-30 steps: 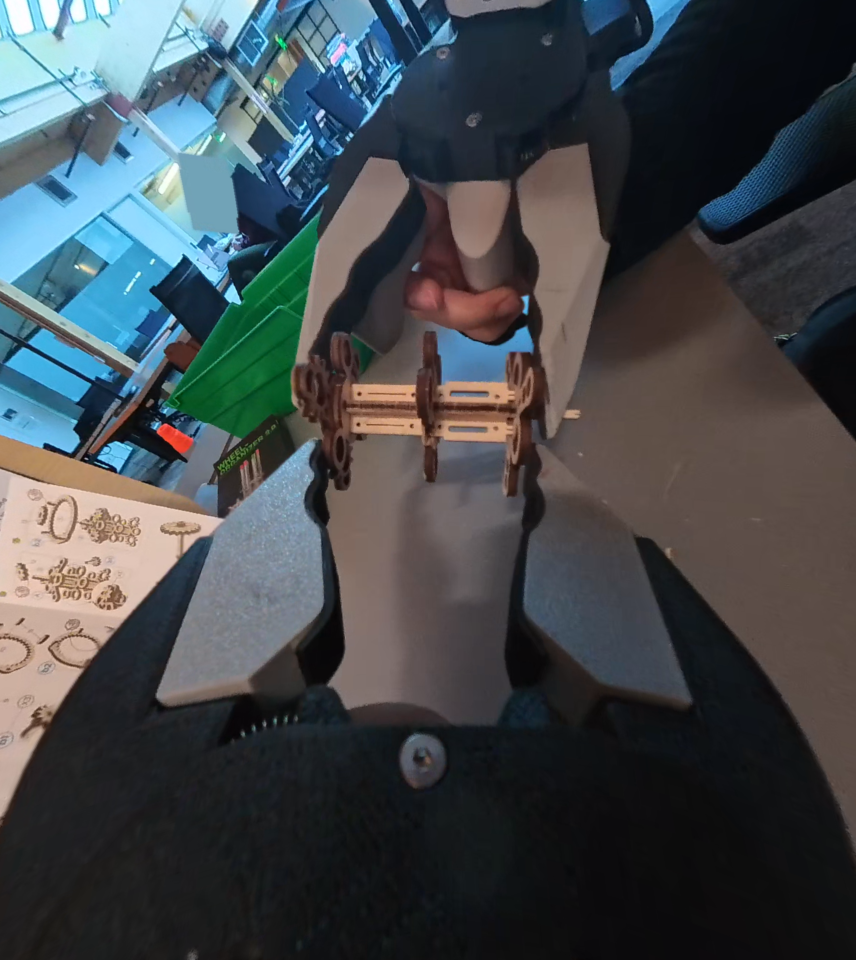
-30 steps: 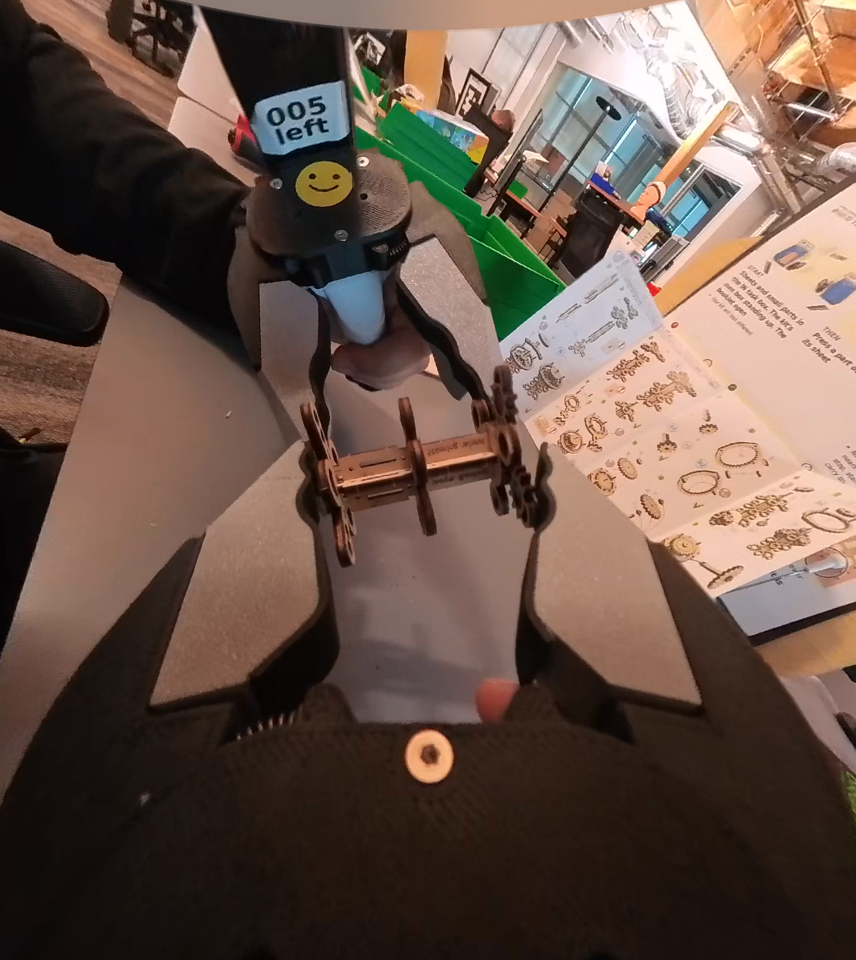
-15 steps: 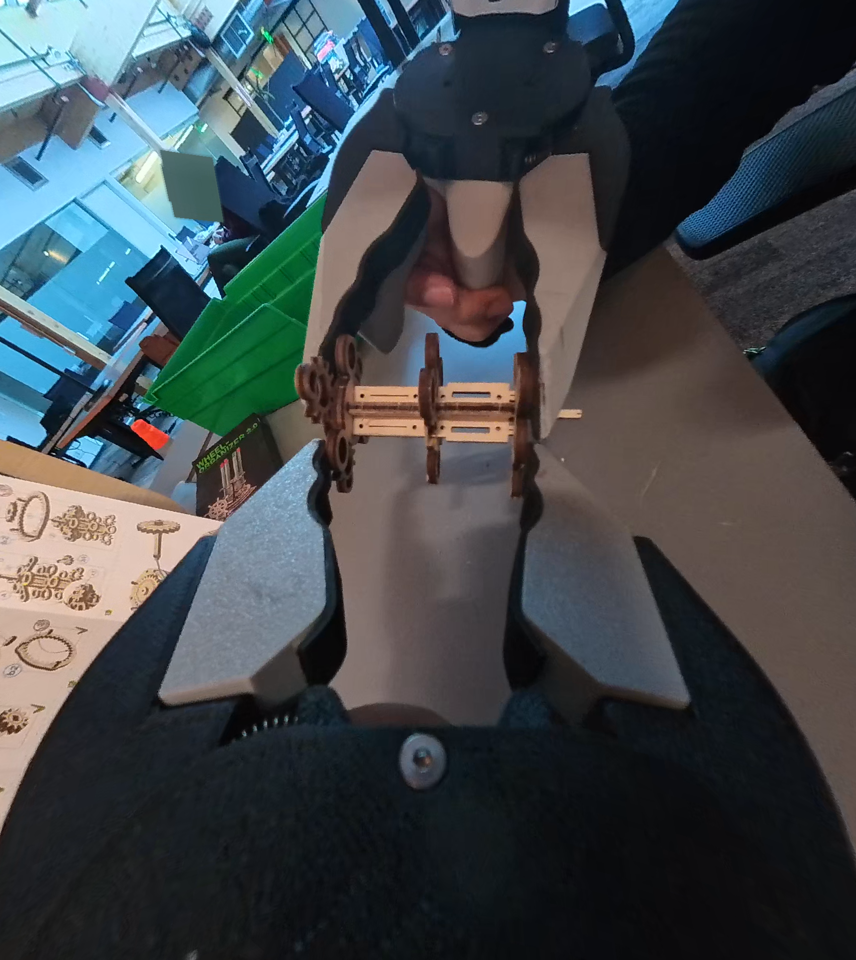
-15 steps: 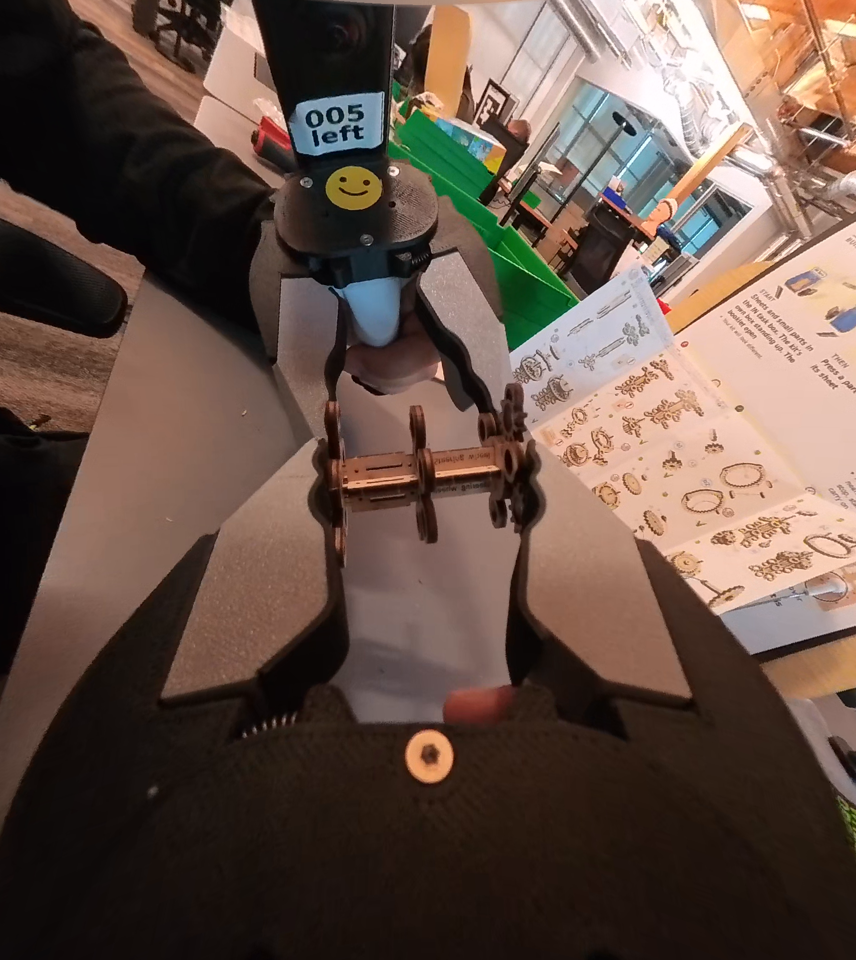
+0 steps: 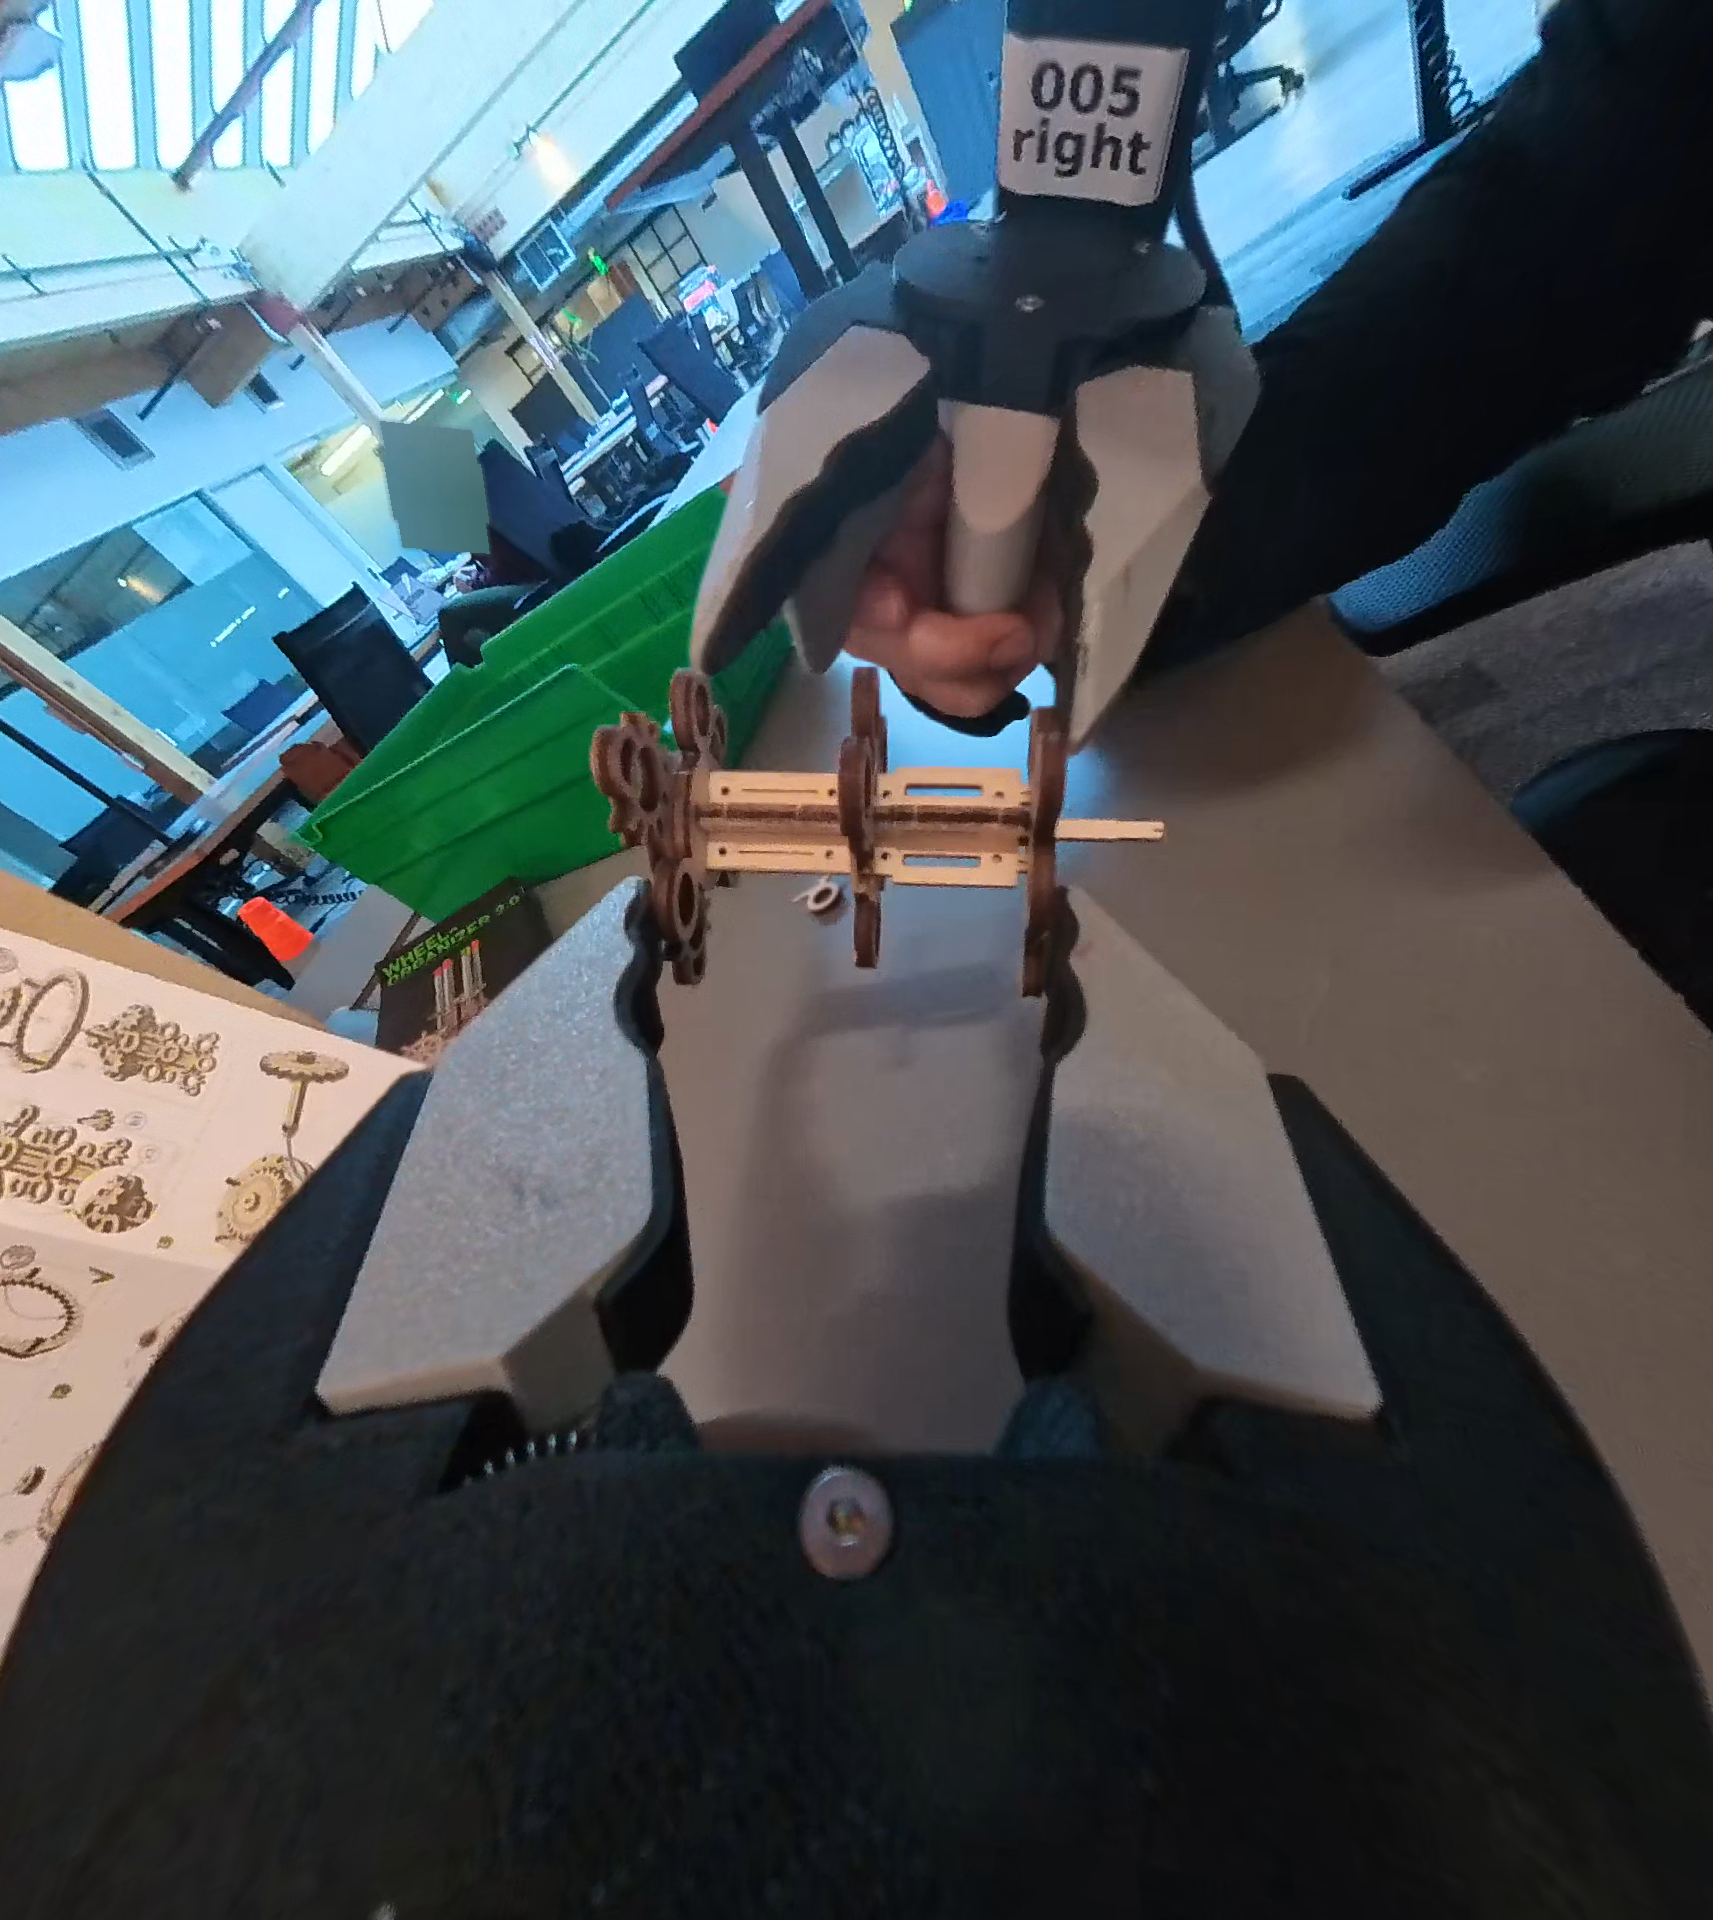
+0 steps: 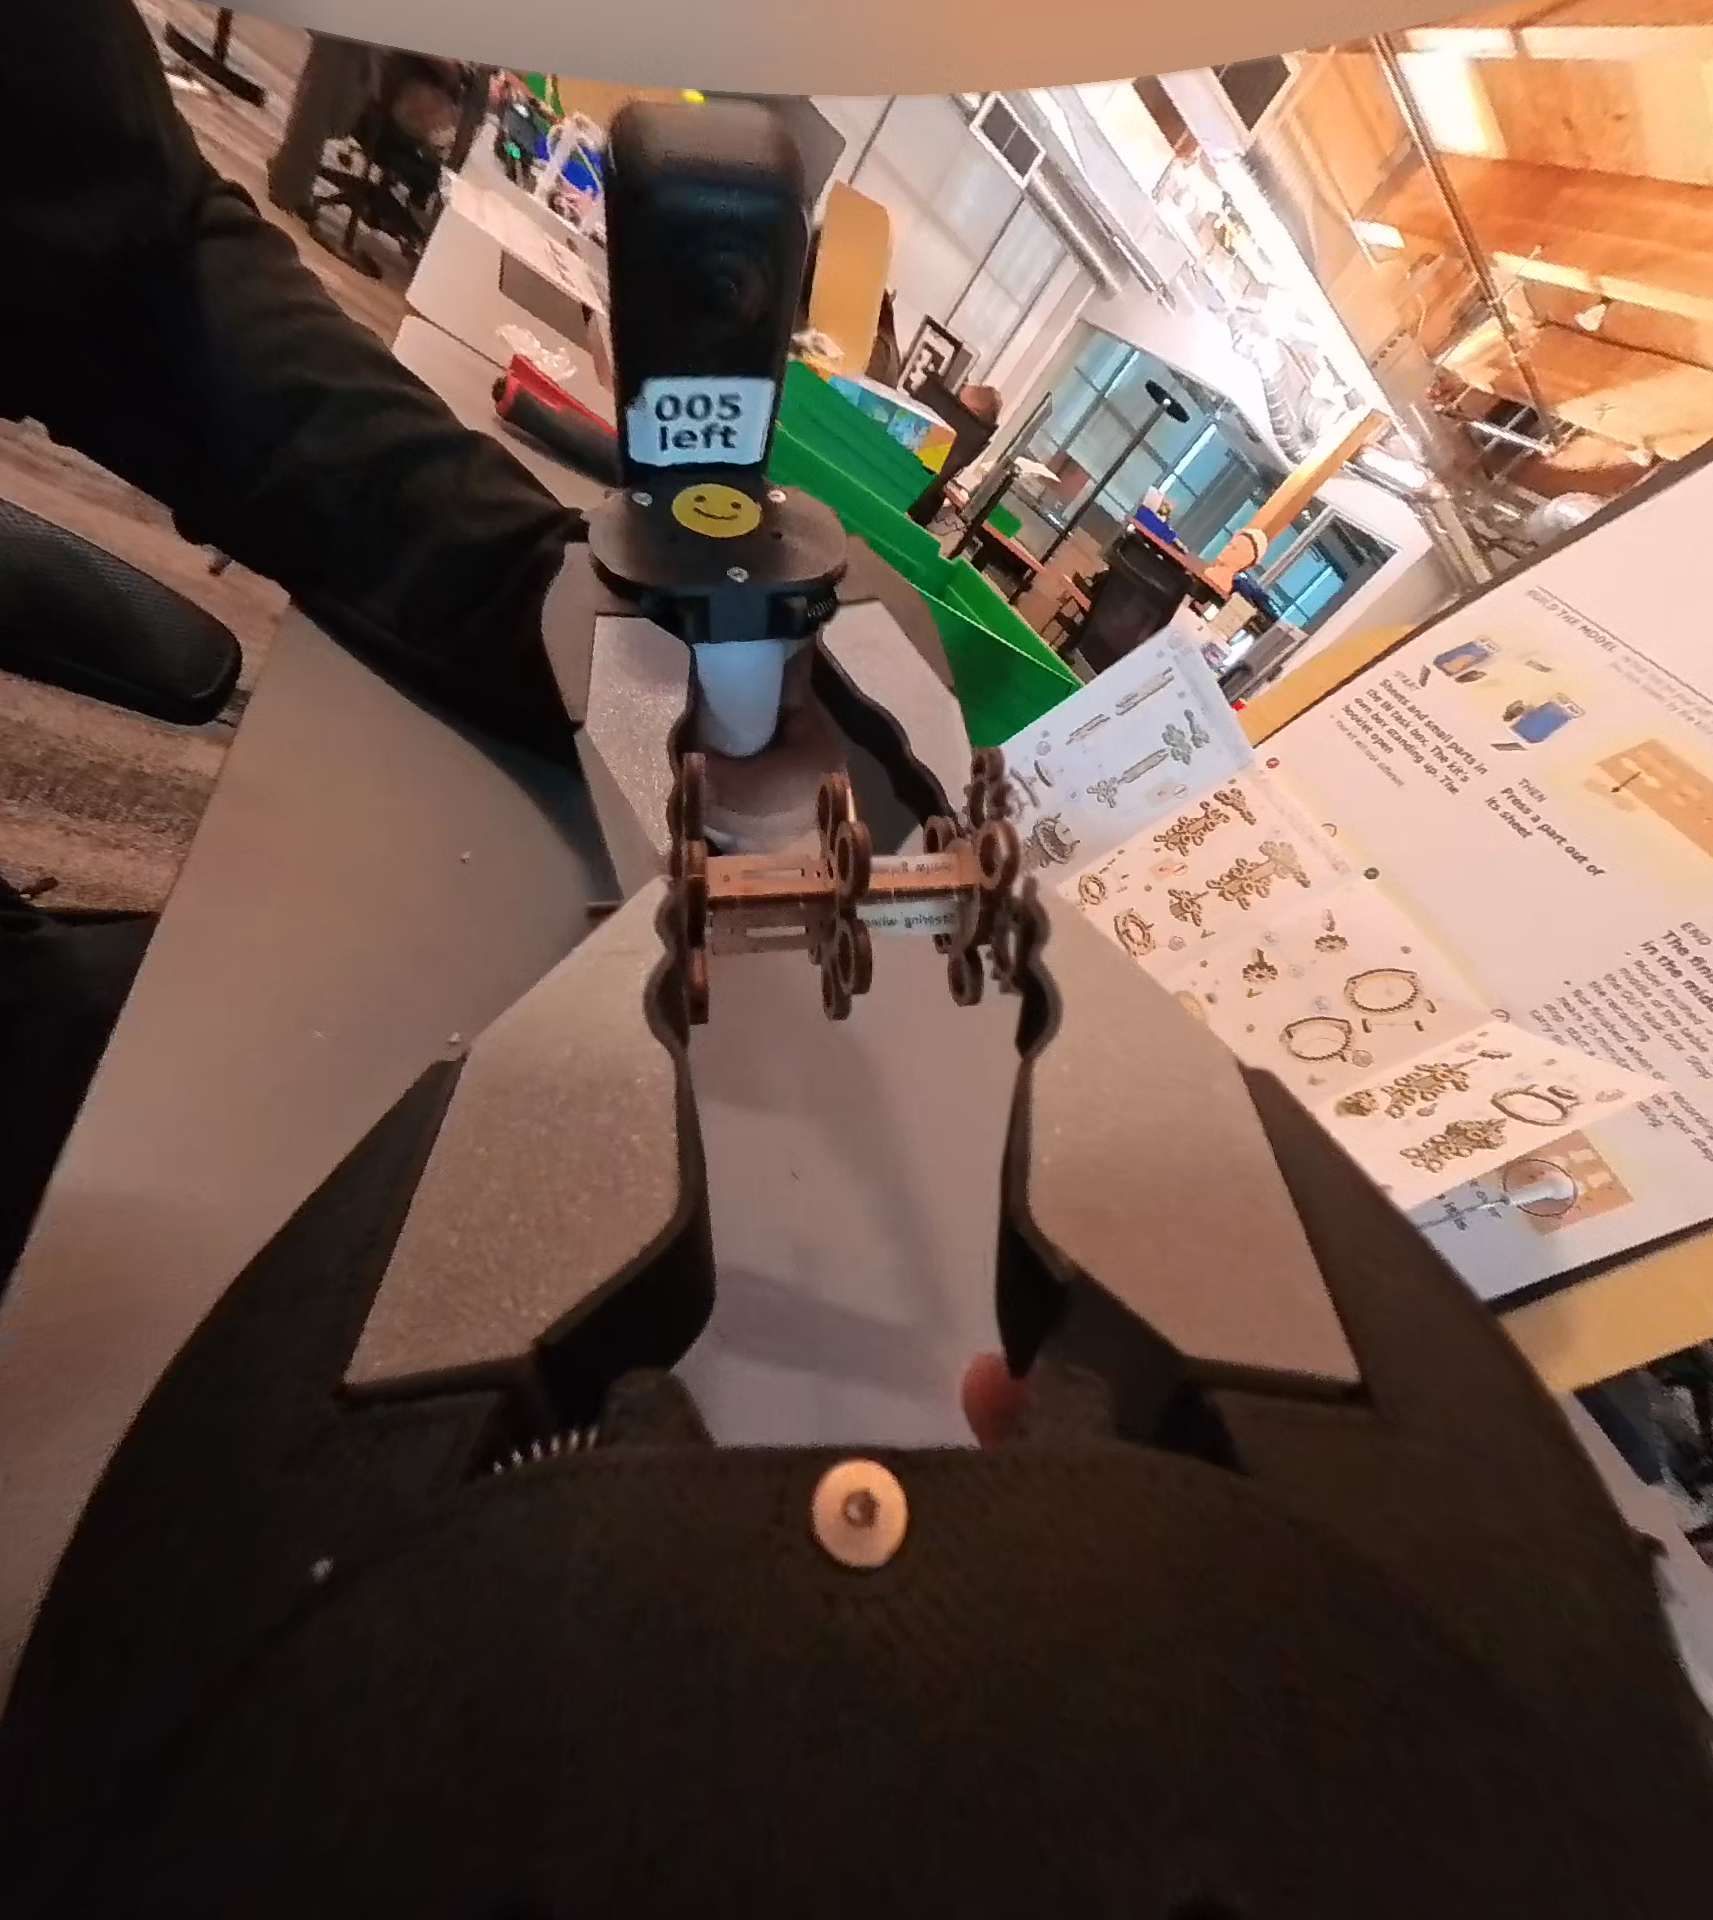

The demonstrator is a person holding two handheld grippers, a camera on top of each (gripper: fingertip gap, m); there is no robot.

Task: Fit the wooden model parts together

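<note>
The wooden model assembly [image 5: 852, 831] is a light slotted axle with dark gear-like wheels at both ends and in the middle. A thin stick [image 5: 1112, 829] pokes out of its right end. It hangs above the grey table [image 5: 1403, 1091]. My left gripper [image 5: 852, 940] is shut on its two end wheels from below. My right gripper [image 5: 893, 696] faces it from the far side, with its tips at the upper parts of the same end wheels. In the right wrist view the assembly [image 6: 831, 904] sits clamped between the tips of my right gripper [image 6: 847, 925], with the left gripper [image 6: 821, 790] opposite.
Printed instruction sheets lie beside the grippers [image 5: 52, 1143] [image 6: 1454, 935]. Green bins [image 5: 540, 748] and a dark box [image 5: 447, 966] stand beyond the table edge. A tiny pale piece [image 5: 821, 896] lies on the table. A black chair [image 6: 52, 623] and a dark sleeve [image 6: 312, 436] are alongside. My two grippers' fingertips are within a few centimetres of each other.
The right gripper's fingers have closed in on the assembly's end wheels. The right gripper has also tilted upward, so more of its top shows. The left gripper keeps its hold.
</note>
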